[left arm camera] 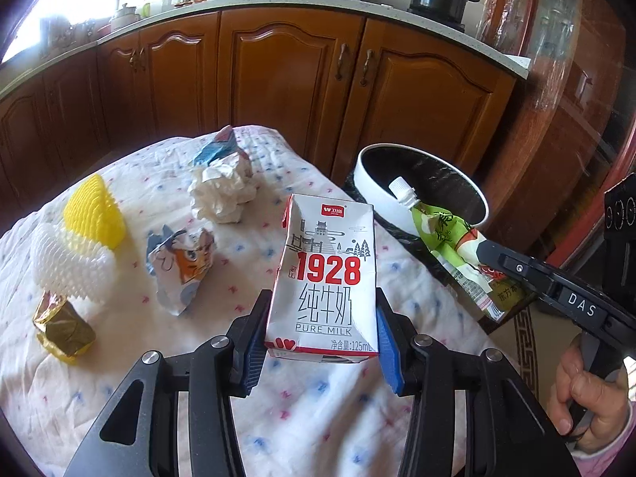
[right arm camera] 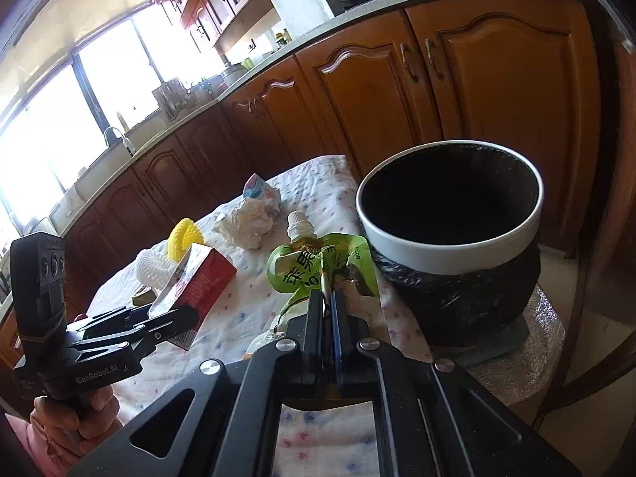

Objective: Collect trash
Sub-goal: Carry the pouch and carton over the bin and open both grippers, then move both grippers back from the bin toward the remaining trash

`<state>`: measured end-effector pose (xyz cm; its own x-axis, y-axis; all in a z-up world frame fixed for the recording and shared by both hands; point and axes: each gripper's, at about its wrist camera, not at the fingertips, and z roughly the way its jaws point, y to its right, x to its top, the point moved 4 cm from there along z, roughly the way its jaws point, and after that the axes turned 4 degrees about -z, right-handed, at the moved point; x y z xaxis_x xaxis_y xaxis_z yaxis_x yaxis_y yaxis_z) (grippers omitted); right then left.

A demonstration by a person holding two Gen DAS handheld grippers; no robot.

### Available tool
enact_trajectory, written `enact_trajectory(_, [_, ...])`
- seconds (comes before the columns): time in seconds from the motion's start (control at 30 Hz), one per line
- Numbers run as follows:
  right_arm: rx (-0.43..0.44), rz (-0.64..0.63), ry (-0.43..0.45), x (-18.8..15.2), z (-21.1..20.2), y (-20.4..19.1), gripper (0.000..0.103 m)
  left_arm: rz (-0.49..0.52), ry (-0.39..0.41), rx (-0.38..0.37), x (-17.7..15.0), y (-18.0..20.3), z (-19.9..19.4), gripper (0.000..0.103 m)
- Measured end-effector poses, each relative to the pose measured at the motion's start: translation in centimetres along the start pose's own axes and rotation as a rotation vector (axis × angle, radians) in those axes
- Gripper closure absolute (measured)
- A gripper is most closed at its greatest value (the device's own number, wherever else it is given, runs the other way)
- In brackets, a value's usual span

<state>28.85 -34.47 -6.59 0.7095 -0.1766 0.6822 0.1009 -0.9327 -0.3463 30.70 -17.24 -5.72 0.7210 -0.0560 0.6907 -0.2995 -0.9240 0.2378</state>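
Observation:
My left gripper [left arm camera: 324,310] is shut on a white and red "1928" milk carton [left arm camera: 324,274] and holds it above the table; the carton also shows in the right wrist view [right arm camera: 198,278]. My right gripper [right arm camera: 328,294] is shut on a green spouted juice pouch [right arm camera: 318,258], held just left of the trash bin [right arm camera: 449,246]. The pouch [left arm camera: 449,238] shows beside the bin's white rim [left arm camera: 369,187] in the left wrist view. The bin is lined with a black bag.
On the patterned tablecloth [left arm camera: 119,377] lie a crumpled tissue [left arm camera: 222,190], a blue wrapper [left arm camera: 218,147], a cartoon wrapper [left arm camera: 179,266], yellow foam netting [left arm camera: 93,210], white foam netting [left arm camera: 67,262] and a gold wrapper [left arm camera: 61,328]. Wooden kitchen cabinets [left arm camera: 278,71] stand behind.

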Motion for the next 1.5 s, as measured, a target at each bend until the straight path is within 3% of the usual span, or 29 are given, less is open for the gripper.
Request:
enact_trajectory(0.33, [-0.078,0.035,0.050,2.9,-1.0,4.3,0.099,0.078,-0.009,-0.045,3.4,3.6,3.4,0.057])
enact_trajectory(0.63, [-0.128,0.085,0.057,5.3,0.1,8.4,0.100,0.115,-0.050,-0.046,6.9,6.2,8.8,0.057])
enact_trajectory(1.0, [-0.170,0.083,0.003,7.5,2.9,11.1,0.099,0.136,-0.115,-0.024,10.6,8.3,15.1,0.057])
enact_trajectory(1.37, [-0.182,0.082,-0.047,8.2,5.0,12.6,0.098,0.162,-0.169,-0.014,11.3,9.5,19.1,0.056])
enact_trajectory(1.5, [-0.156,0.108,-0.056,8.3,5.2,13.1,0.093,0.141,-0.177,-0.020,11.3,9.2,19.2,0.052])
